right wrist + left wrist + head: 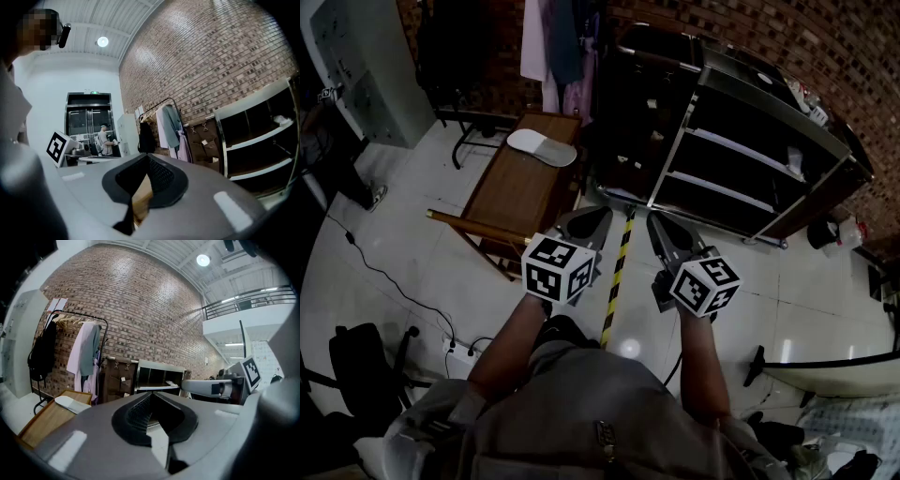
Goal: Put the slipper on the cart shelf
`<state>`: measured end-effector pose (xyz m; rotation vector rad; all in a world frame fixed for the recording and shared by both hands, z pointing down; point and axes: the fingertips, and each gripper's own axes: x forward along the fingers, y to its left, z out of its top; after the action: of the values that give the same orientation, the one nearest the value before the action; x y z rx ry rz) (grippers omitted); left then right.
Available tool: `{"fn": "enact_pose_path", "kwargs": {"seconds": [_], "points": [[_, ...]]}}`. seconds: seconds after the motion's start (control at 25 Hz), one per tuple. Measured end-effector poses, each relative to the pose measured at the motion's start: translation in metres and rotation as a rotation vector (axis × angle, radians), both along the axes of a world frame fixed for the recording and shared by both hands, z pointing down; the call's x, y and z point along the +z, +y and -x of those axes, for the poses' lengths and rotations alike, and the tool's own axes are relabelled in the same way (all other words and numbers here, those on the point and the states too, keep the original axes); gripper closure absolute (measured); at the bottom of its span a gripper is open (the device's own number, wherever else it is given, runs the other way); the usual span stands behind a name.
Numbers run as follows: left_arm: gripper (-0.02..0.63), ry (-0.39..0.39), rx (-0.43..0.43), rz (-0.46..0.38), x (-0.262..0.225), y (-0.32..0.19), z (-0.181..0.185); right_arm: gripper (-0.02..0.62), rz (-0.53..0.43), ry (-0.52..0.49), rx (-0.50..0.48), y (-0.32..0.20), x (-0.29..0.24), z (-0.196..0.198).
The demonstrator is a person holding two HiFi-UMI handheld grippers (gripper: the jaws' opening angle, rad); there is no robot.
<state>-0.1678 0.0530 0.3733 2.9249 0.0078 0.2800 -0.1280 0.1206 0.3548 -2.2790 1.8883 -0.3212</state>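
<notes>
- Grey tongs come nearest: the left gripper [592, 223] and the right gripper [662, 227] hover side by side, short of the near end of the wooden table [517, 202]. Each has its jaws together, with nothing between them.
- Yellow-and-black floor tape [620, 265] runs from under the tongs along the table's right side.
- On the table's far end lies the pale slipper [542, 147], flat and alone on the wood, well apart from both tongs.
- The step in hand looks like the reach. The jaws should part before arriving, come in low over the table top, and pinch the slipper across its narrow width so it does not droop.
- Right of the table, across the tape, stands the cart shelf [741, 153]. Its shelves look largely bare, but the carry must clear its front upright.
- Hanging clothes [558, 37] sit just beyond the table's far end and could snag an overreach.
</notes>
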Motion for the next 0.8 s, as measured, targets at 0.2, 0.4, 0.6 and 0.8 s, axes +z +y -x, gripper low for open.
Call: {"fn": "enact_pose_path", "kwargs": {"seconds": [0.2,0.4,0.6,0.8], "points": [[0.598,-0.004,-0.013,-0.003,0.002,-0.016,-0.024,0.595,-0.002,-0.001,-0.008,-0.014,0.004,-0.024],[0.598,-0.017,-0.027,0.005,0.013,-0.040,-0.056,0.595,0.016,-0.011,-0.027,-0.039,0.017,-0.057],[0.598,-0.021,-0.055,0.029,0.024,-0.076,-0.094,0.595,0.044,-0.009,-0.063,-0.081,0.025,-0.100],[0.598,-0.042,-0.119,0.058,0.037,-0.134,-0.128,0.595,0.072,-0.007,-0.123,-0.142,0.032,-0.141]]}}
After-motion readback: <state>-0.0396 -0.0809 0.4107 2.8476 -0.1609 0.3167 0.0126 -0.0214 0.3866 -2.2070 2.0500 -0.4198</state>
